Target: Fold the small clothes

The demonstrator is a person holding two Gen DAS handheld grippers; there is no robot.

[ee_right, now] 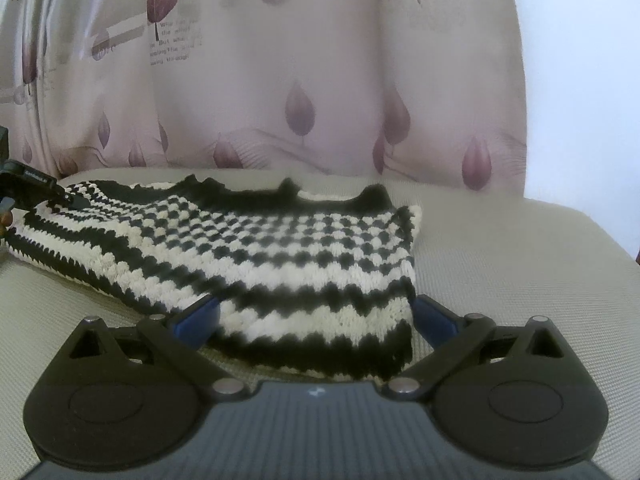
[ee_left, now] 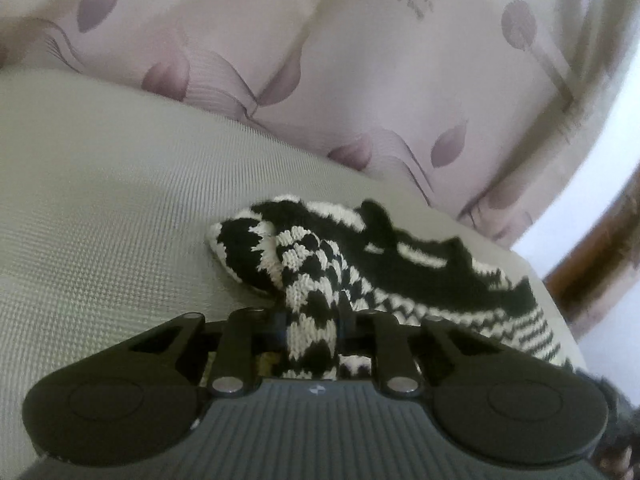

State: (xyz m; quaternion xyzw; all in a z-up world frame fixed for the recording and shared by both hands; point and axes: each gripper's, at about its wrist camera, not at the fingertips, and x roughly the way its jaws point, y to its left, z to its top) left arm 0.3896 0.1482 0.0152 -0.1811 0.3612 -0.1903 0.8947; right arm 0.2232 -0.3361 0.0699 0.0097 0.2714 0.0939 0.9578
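- Curtain (ee_right: 320, 80): pale fabric printed with purple leaves and some lettering, hanging behind everything I can see.
- Cushion (ee_left: 100, 200): light grey, woven-textured surface that carries the garment; whether it is a bed or a seat I cannot tell.
- Knitted sweater (ee_right: 280, 248): small, black and white, checked across the upper body and striped toward the hem. It lies mostly flat on the cushion, directly before my right claw.
- My right claw (ee_right: 316, 312): released, jaws spread wide, one blue pad on either side of the sweater's striped hem corner, neither pad pressing it.
- My left claw (ee_left: 314, 320): clenched on a bunched, checked fold of the sweater (ee_left: 308, 280), the knit rising between the fingers. A rounded black-and-white flap lies just beyond the fold.
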